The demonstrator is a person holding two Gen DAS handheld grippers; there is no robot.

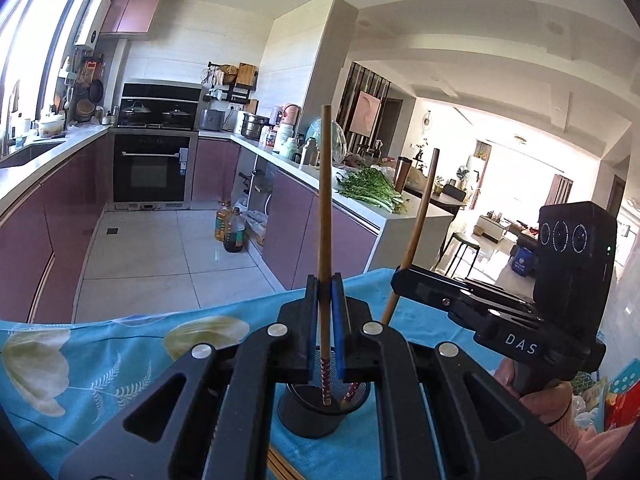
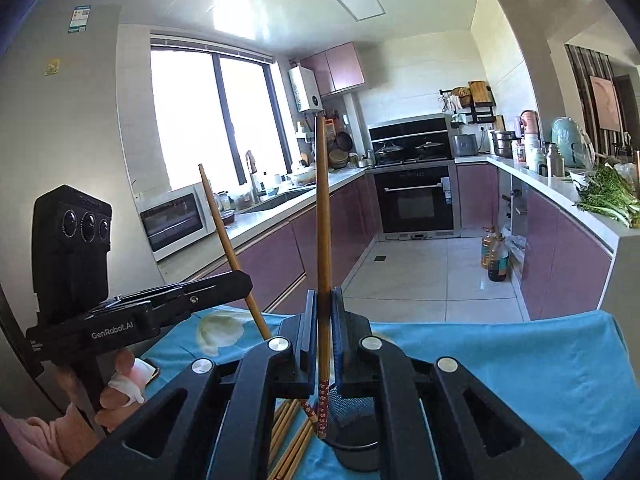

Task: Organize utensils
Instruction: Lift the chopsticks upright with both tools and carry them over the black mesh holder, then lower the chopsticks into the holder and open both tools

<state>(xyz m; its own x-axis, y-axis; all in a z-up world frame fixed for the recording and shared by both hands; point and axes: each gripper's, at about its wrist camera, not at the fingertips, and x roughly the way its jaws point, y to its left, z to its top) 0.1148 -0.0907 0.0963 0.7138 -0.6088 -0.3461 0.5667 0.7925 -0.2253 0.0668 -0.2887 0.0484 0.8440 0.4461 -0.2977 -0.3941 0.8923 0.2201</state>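
One chopstick (image 1: 325,216) stands upright, clamped in the left gripper (image 1: 325,312) jaws, its patterned tip over a black mesh holder (image 1: 310,412) on the blue-clothed worktop (image 1: 100,360). The right gripper (image 2: 324,320) jaws clamp a second chopstick (image 2: 322,220); spare chopsticks (image 2: 288,440) lie beside the holder.

The left gripper (image 1: 323,320) pinches one chopstick (image 1: 325,208) upright, its lower end hanging over the mouth of the mesh holder (image 1: 308,416) on the tabletop (image 1: 100,360). To its right, the right gripper (image 1: 400,274) grips a second chopstick (image 1: 420,224), tilted, its lower end also over the holder. In the right wrist view more chopsticks (image 2: 290,444) lie flat on the tabletop, just left of the holder. Behind the tabletop runs the kitchen floor (image 1: 160,240), with oil bottles (image 1: 230,230) standing on it beside the right counter.
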